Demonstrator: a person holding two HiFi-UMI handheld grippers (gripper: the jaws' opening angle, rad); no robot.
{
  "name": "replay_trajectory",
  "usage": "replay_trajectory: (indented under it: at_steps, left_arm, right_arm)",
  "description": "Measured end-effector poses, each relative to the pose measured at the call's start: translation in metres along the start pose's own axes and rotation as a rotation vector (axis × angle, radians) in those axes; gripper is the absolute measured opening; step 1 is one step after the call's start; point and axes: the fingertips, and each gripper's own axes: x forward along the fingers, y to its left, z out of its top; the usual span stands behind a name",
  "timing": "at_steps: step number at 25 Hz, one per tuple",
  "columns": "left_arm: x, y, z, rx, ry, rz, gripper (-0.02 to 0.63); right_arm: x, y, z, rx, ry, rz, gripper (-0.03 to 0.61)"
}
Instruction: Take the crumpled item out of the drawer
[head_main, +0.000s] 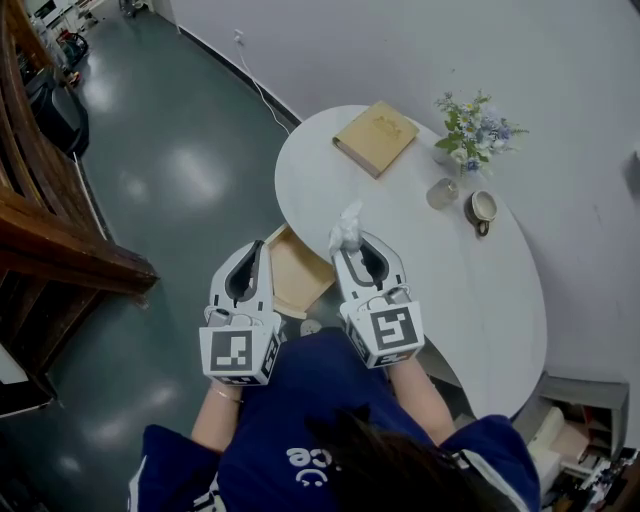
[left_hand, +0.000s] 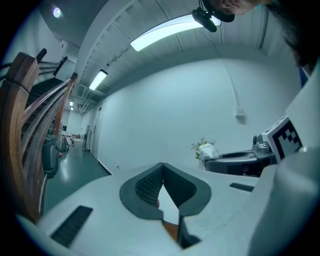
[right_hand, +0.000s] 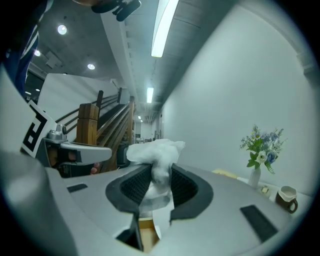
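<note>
A crumpled white paper (head_main: 346, 222) sticks up out of my right gripper (head_main: 352, 240), whose jaws are shut on it above the near edge of the round white table (head_main: 430, 290). In the right gripper view the paper (right_hand: 155, 151) is pinched between the dark pads (right_hand: 135, 186) and bulges above them. Below and left of it, the open wooden drawer (head_main: 300, 275) juts from under the table edge. My left gripper (head_main: 252, 247) hovers over the drawer's left side. Its jaw tips meet with nothing between them (left_hand: 162, 167).
On the table lie a tan book (head_main: 375, 137), a vase of flowers (head_main: 470, 130), a small glass (head_main: 441, 193) and a cup (head_main: 483, 208). A wooden staircase (head_main: 50, 230) rises at the left over the dark glossy floor (head_main: 180, 180). A white wall runs behind the table.
</note>
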Motion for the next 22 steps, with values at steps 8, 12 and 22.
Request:
replay_trajectory:
  at_steps: [8, 12, 22]
  left_arm:
    - [-0.011, -0.006, 0.027, 0.032, -0.087, -0.003, 0.005]
    - [-0.014, -0.008, 0.028, 0.03, -0.097, -0.001, 0.005]
    - [-0.018, -0.012, 0.028, 0.032, -0.11, 0.016, 0.005]
  right_arm:
    - [-0.014, -0.004, 0.027, 0.032, -0.073, -0.035, 0.12]
    - [-0.019, 0.001, 0.03, 0.022, -0.107, -0.013, 0.116]
    - [-0.022, 0.002, 0.03, 0.0, -0.094, -0.003, 0.114]
